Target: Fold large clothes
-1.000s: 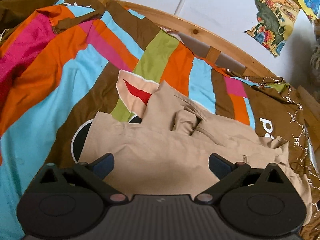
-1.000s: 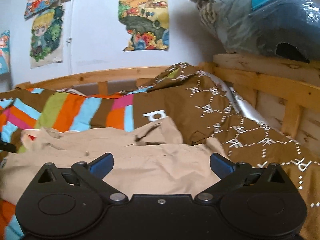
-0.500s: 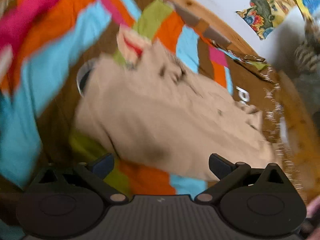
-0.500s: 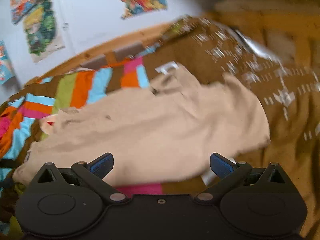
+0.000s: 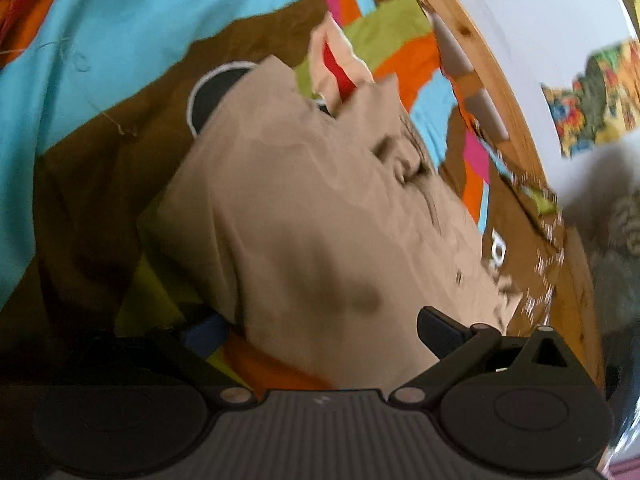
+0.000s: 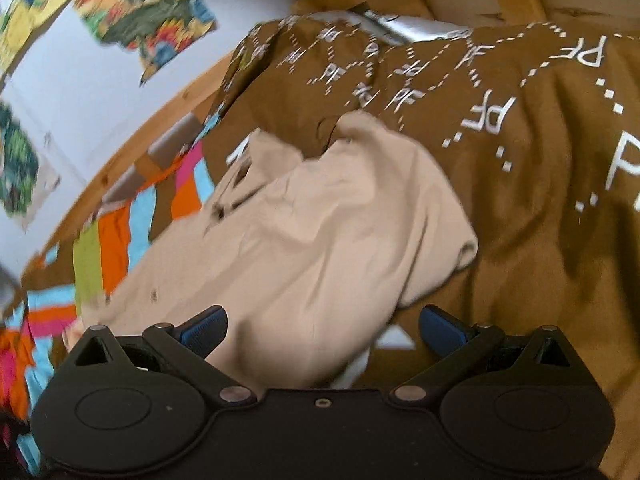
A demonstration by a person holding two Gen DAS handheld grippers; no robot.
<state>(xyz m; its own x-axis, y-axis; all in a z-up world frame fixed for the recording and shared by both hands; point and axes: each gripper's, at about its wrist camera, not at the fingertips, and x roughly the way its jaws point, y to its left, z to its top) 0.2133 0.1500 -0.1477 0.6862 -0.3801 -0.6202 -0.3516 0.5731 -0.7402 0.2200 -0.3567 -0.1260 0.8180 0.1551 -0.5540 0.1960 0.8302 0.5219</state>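
Beige garment (image 5: 320,216) ahead of both claws

— How does the left gripper (image 5: 322,330) stand?
— Fingers spread wide, nothing between them; its camera view is tilted.
— And the right gripper (image 6: 323,328)?
— The same: blue pads (image 6: 204,326) far apart, gripping nothing, its view tilted the other way. Both views are a little blurred.

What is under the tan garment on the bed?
The tan garment lies on a striped bedcover on one side and a brown cover printed with white letters on the other. A black round print pokes out at one edge; whatever else it hides cannot be seen.
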